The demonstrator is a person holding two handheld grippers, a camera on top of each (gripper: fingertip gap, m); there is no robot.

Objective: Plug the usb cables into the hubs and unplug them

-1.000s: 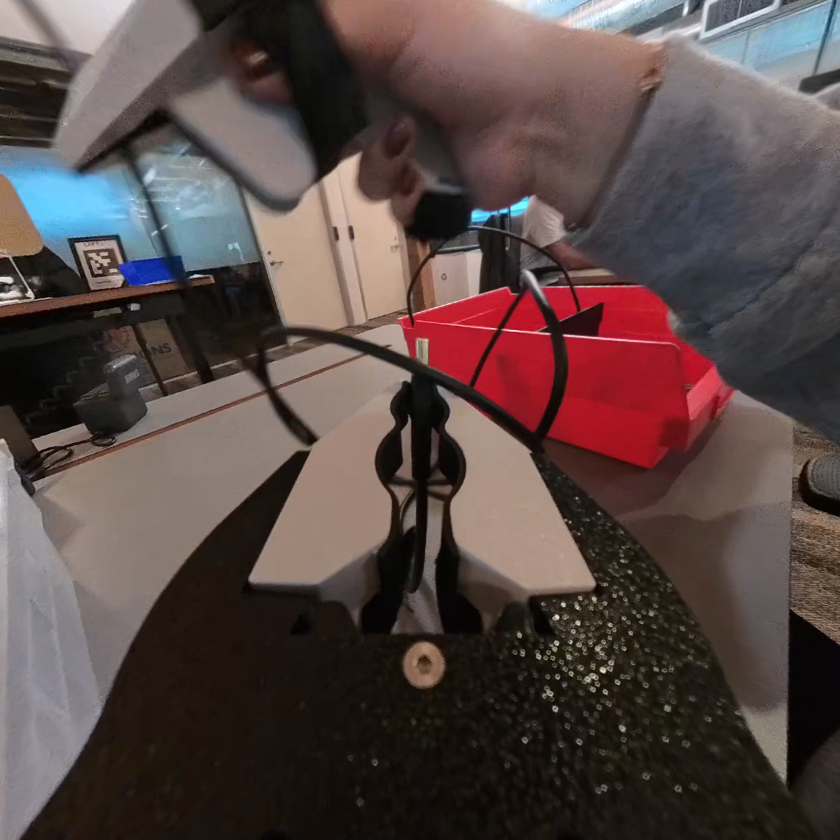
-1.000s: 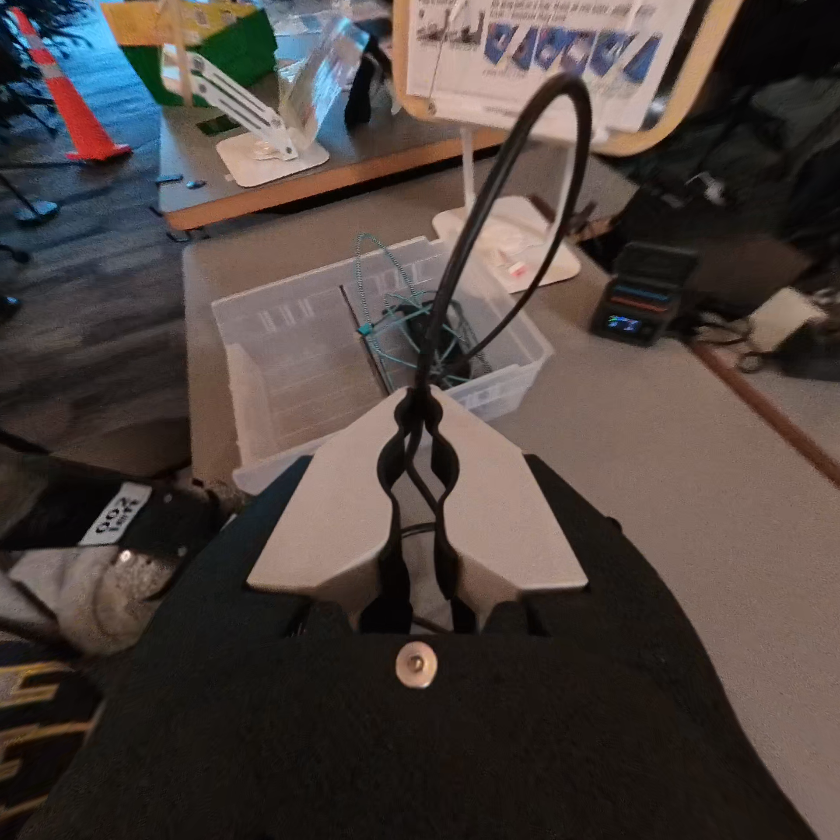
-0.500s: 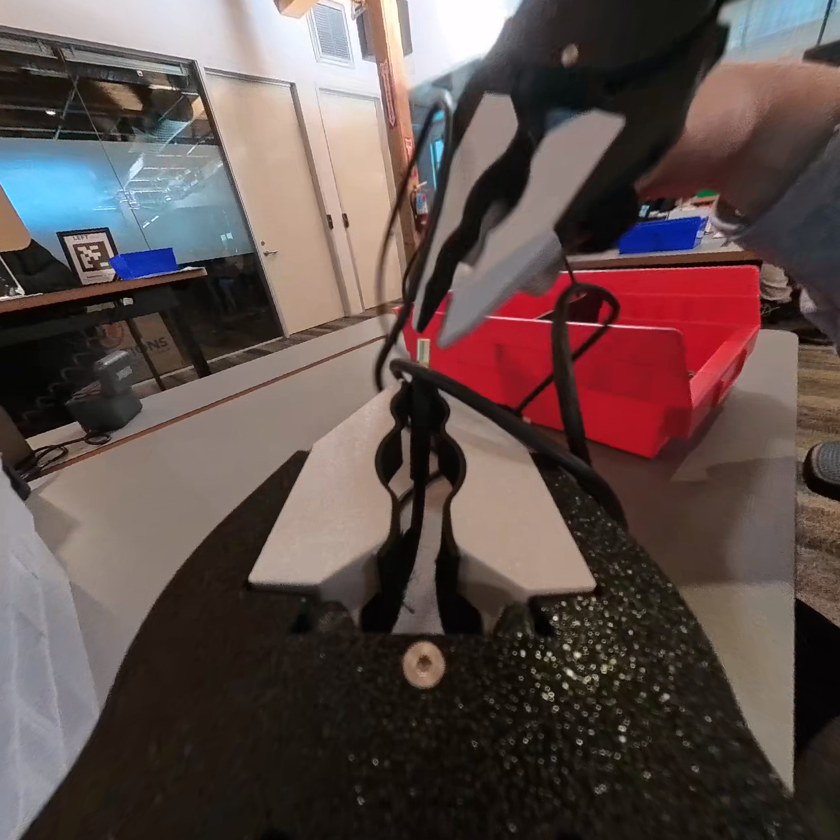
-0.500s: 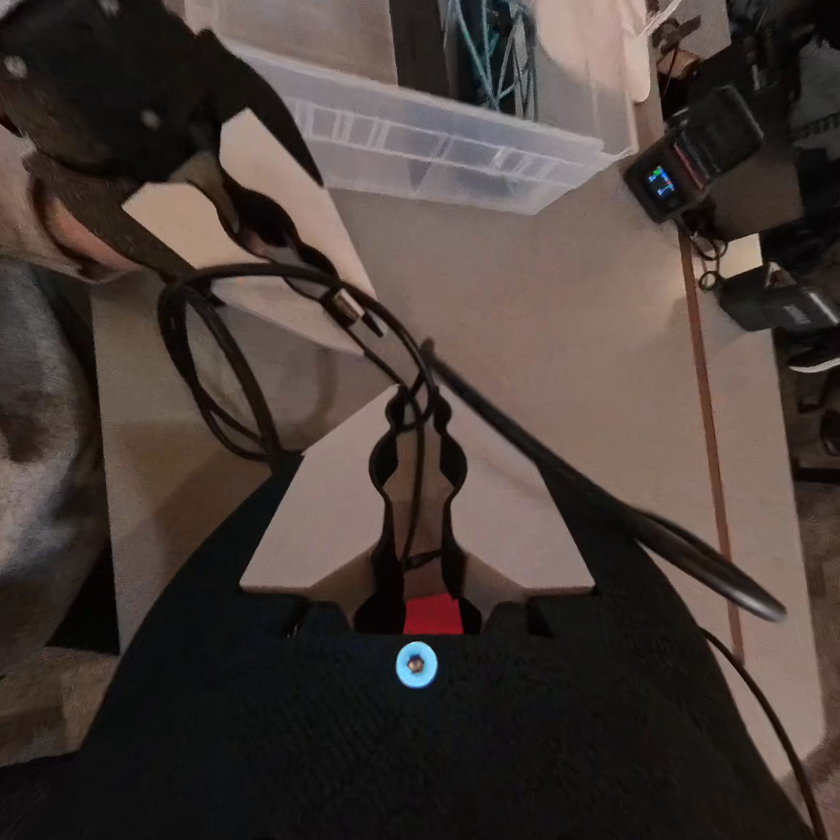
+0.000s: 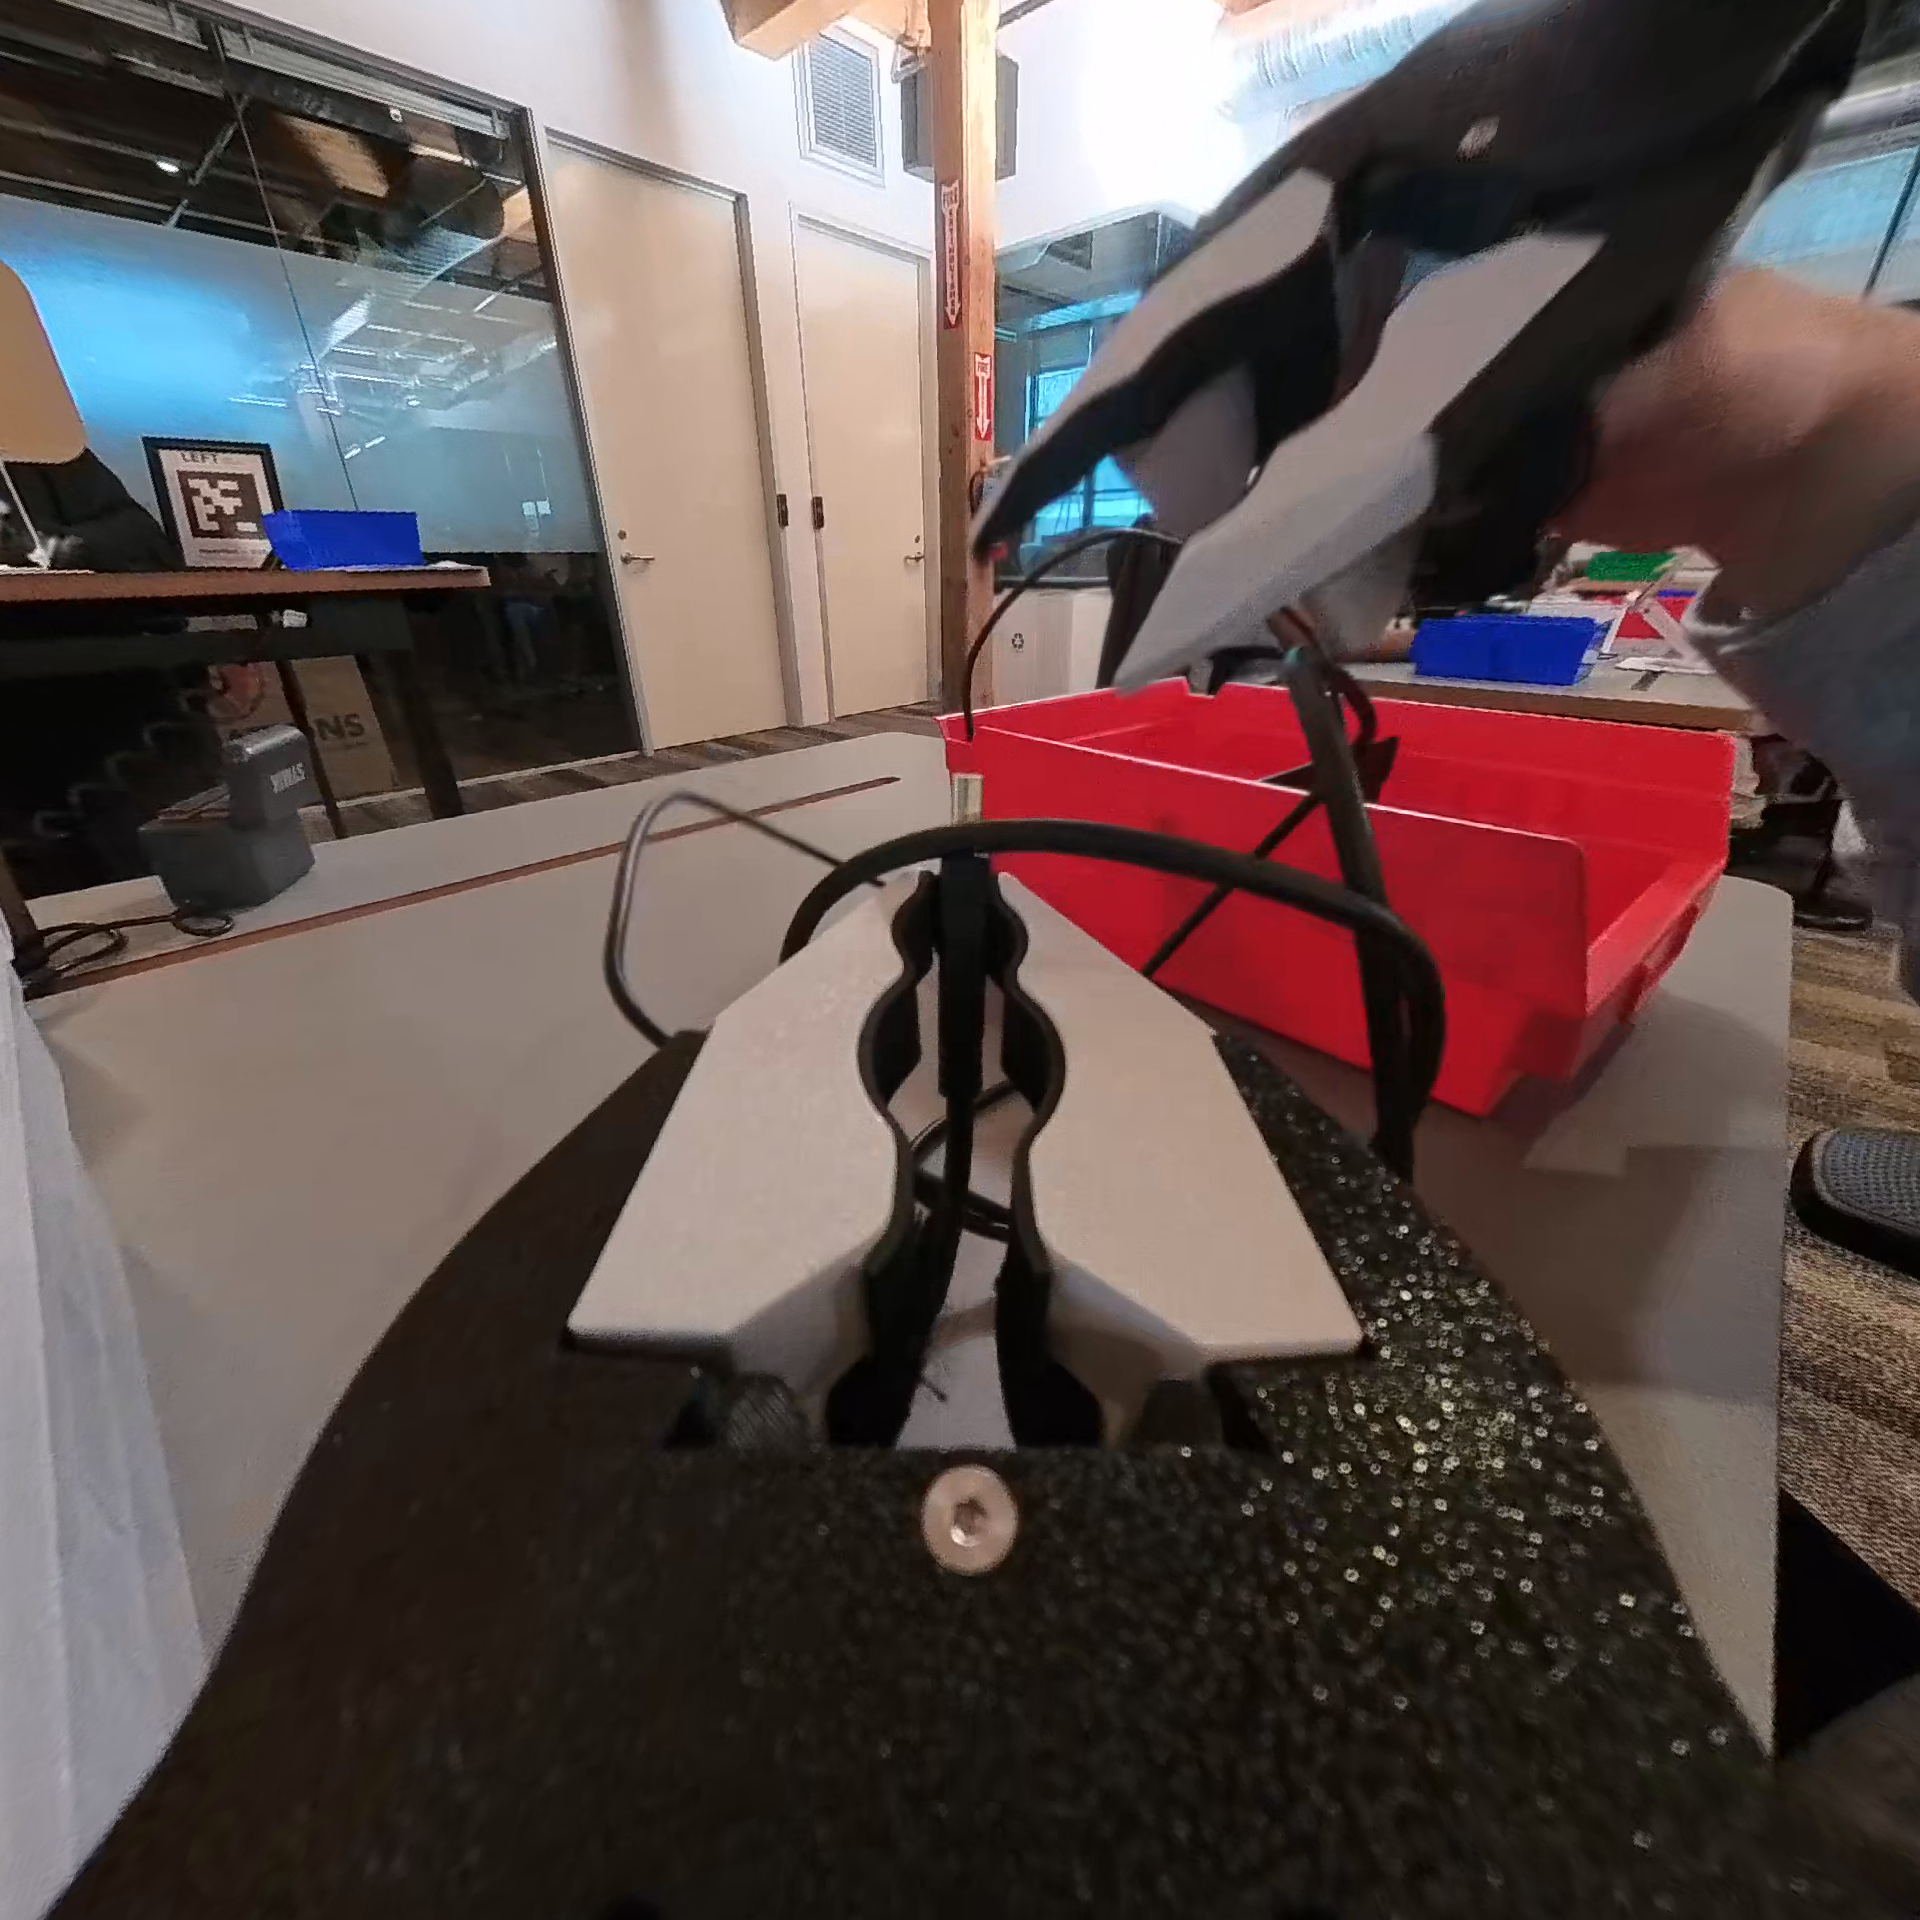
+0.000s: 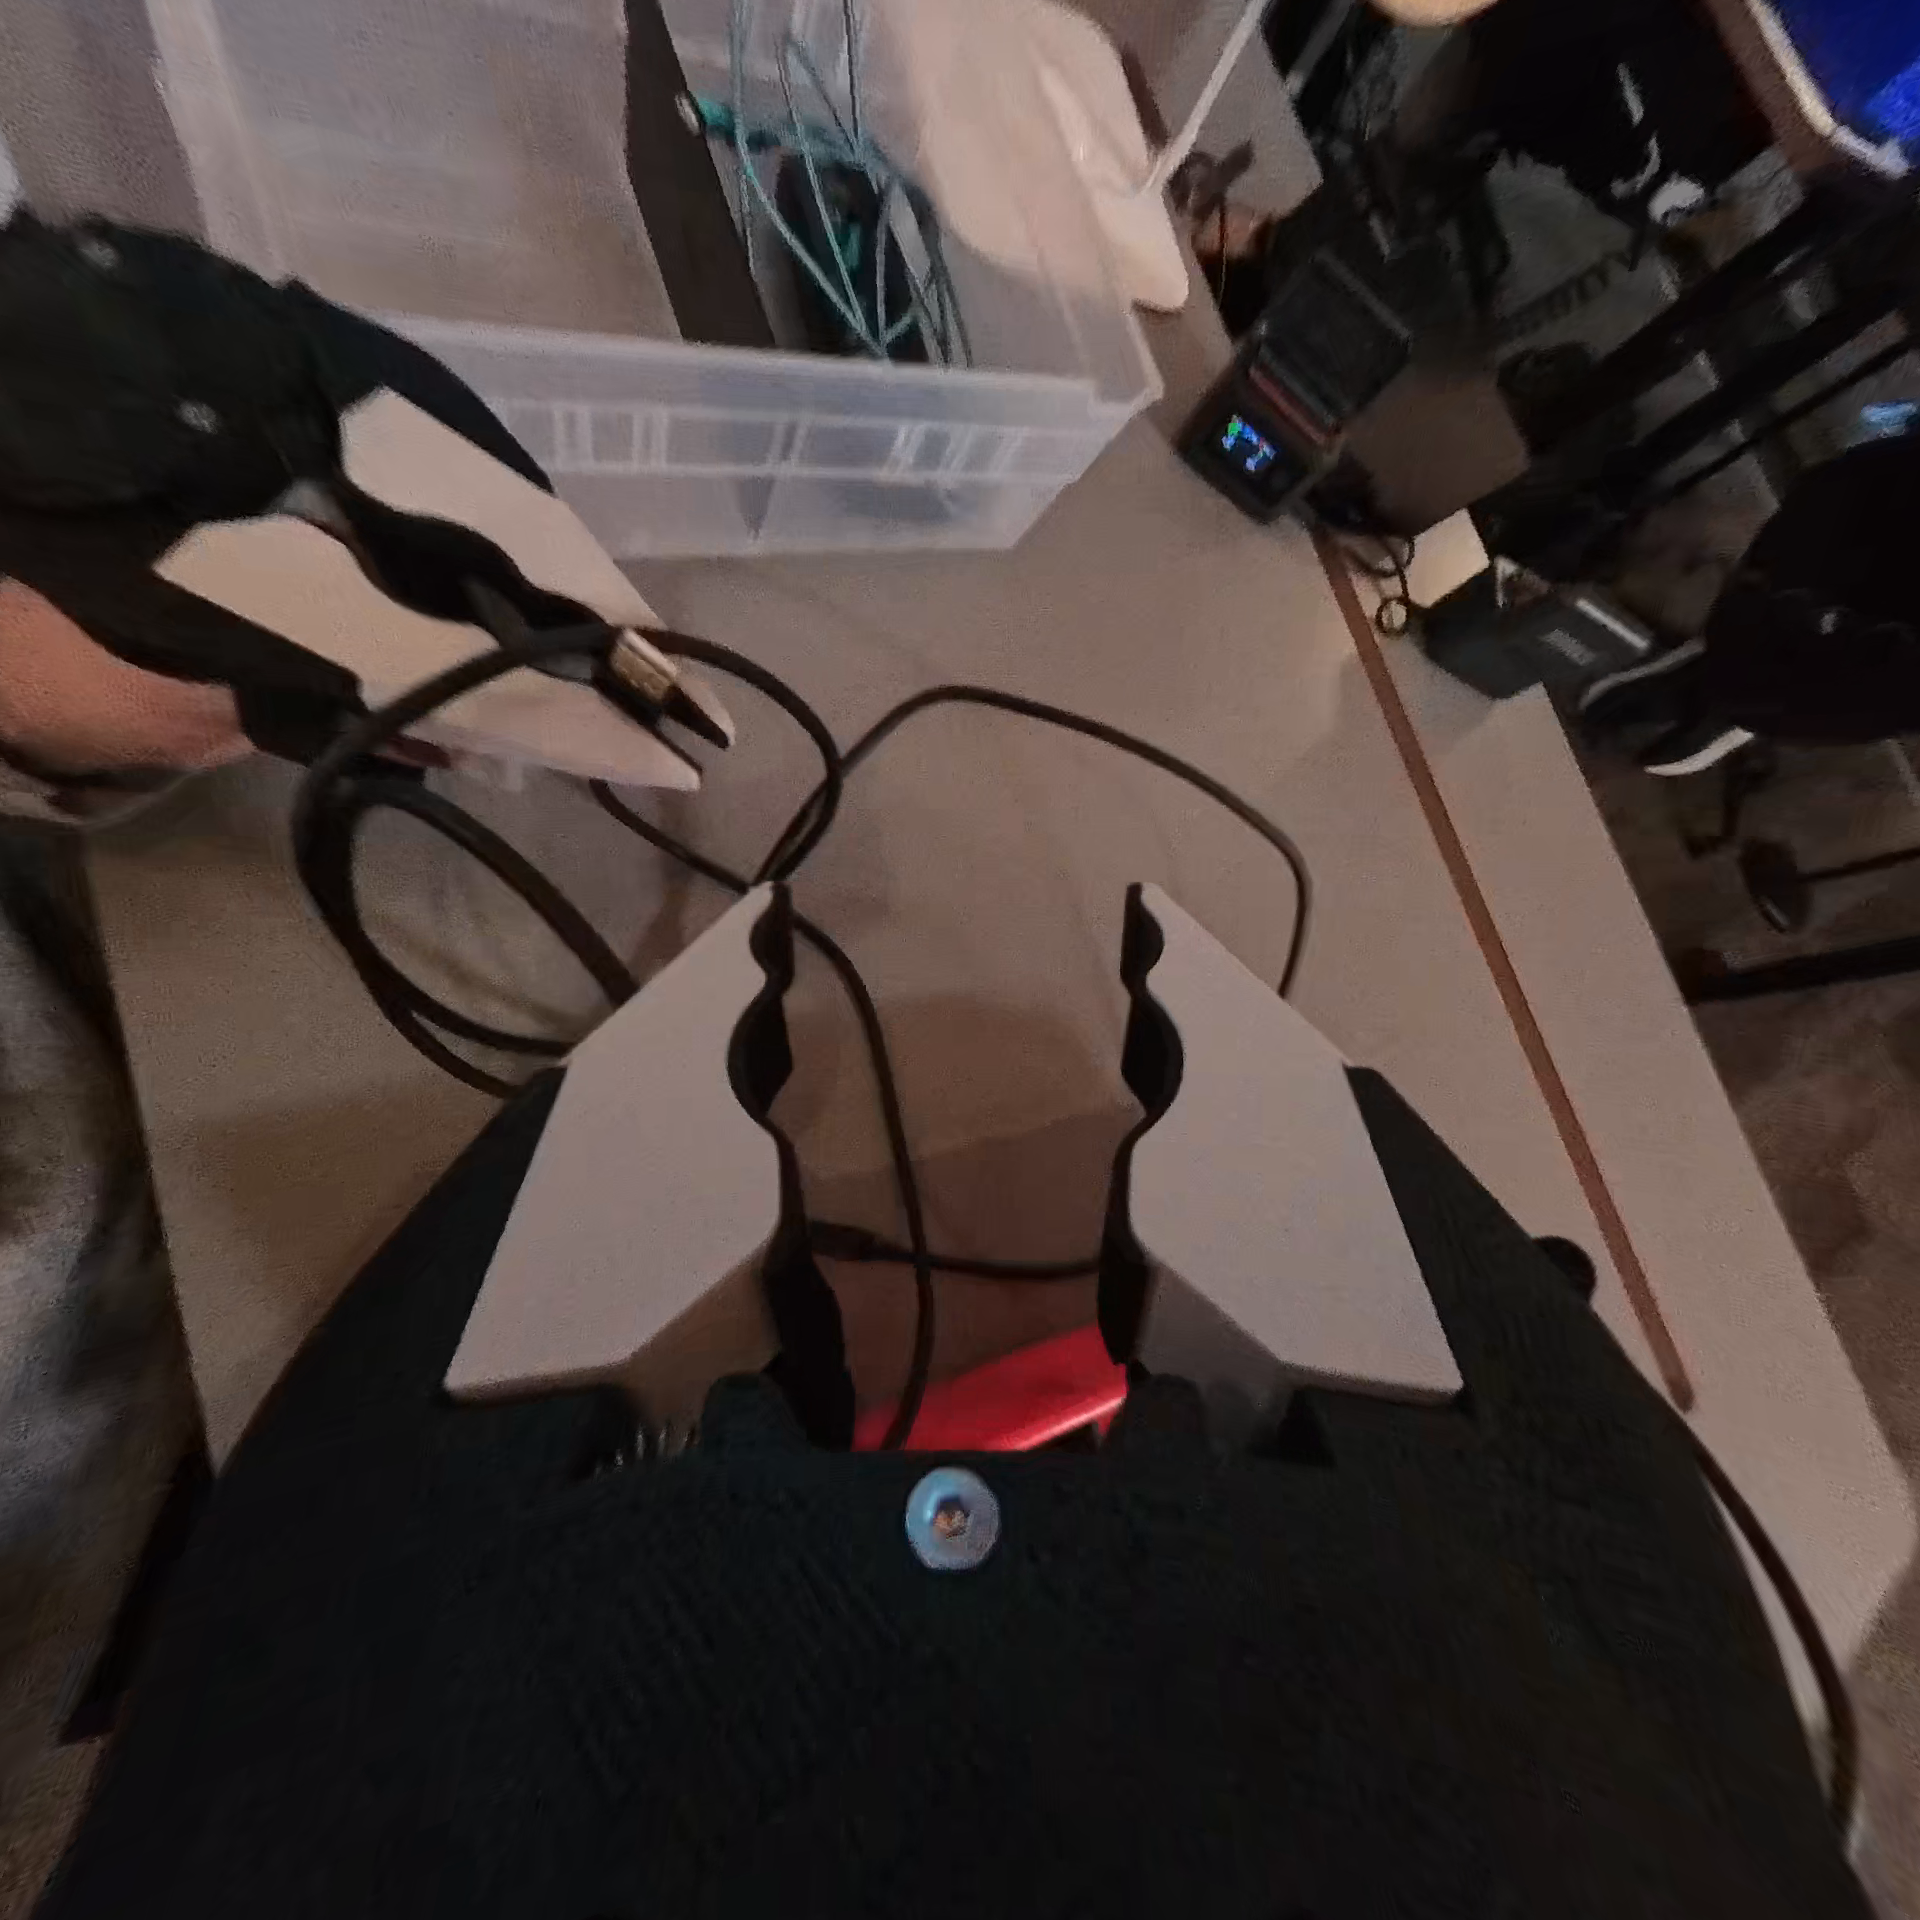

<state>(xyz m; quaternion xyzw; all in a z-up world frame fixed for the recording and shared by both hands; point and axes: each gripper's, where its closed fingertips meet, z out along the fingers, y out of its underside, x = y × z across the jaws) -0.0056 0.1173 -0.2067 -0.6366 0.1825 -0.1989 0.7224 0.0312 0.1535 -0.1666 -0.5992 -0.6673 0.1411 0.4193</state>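
My left gripper (image 5: 961, 888) is shut on the plug end of a black USB cable (image 5: 1143, 836). The metal plug (image 5: 964, 800) sticks up just past the fingertips. In the right wrist view the left gripper (image 6: 698, 740) shows at the left with the plug (image 6: 644, 665) pinched in it. The cable (image 6: 416, 935) loops over the grey table (image 6: 1039, 623). My right gripper (image 6: 953, 899) is open and empty above the table, and a thin cable strand (image 6: 894, 1091) runs between its fingers. In the left wrist view it (image 5: 1060, 603) hovers at the upper right.
A red bin (image 5: 1299, 904) stands on the table ahead of the left gripper. A clear plastic bin (image 6: 790, 457) with teal cables stands at the far side. A small black device with a lit screen (image 6: 1247, 447) sits at the right, near the table seam (image 6: 1455, 831).
My right gripper was shut on the cable, swung down over the table and has opened, letting the cable go. My left gripper stays shut on the plug end.
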